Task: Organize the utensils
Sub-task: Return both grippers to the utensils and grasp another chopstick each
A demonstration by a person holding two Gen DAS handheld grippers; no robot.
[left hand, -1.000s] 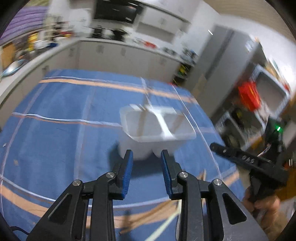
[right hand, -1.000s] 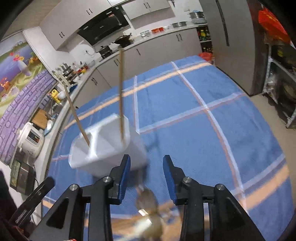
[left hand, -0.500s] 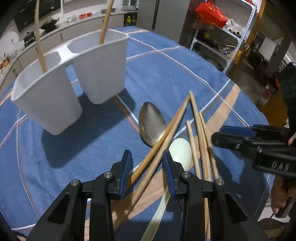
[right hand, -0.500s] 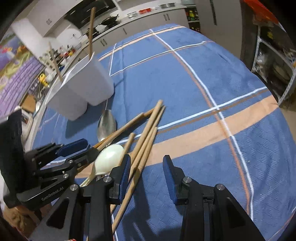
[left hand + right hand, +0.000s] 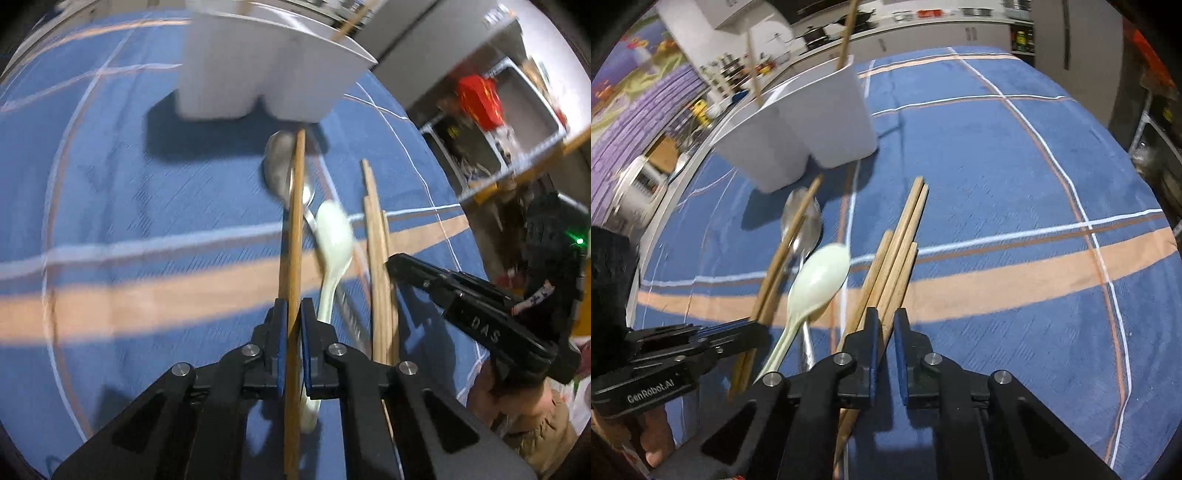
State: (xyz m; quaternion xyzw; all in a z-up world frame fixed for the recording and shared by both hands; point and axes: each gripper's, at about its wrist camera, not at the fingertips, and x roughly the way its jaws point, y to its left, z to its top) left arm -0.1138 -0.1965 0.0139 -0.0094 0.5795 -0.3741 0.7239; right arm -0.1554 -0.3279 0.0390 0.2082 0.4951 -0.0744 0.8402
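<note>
A white two-compartment holder [image 5: 269, 62] [image 5: 805, 122] stands on the blue checked cloth with a chopstick upright in each half. My left gripper [image 5: 293, 312] is shut on a wooden chopstick [image 5: 293, 240] that lies across a metal spoon [image 5: 280, 173] [image 5: 803, 225]. A pale green spoon [image 5: 334, 236] [image 5: 820, 277] lies beside it. My right gripper [image 5: 885, 321] is shut on a chopstick from a bundle of several [image 5: 899, 243] [image 5: 378, 258] on the cloth.
The blue cloth [image 5: 997, 184] with orange and white stripes covers the round table. A kitchen counter [image 5: 923, 26] runs along the far wall. Metal shelving with a red bag [image 5: 480, 103] stands past the table's right edge.
Both grippers have dropped to the cloth and closed, the left on one chopstick over the metal spoon, the right on a chopstick in the bundle. Before, both were open above the utensils.
</note>
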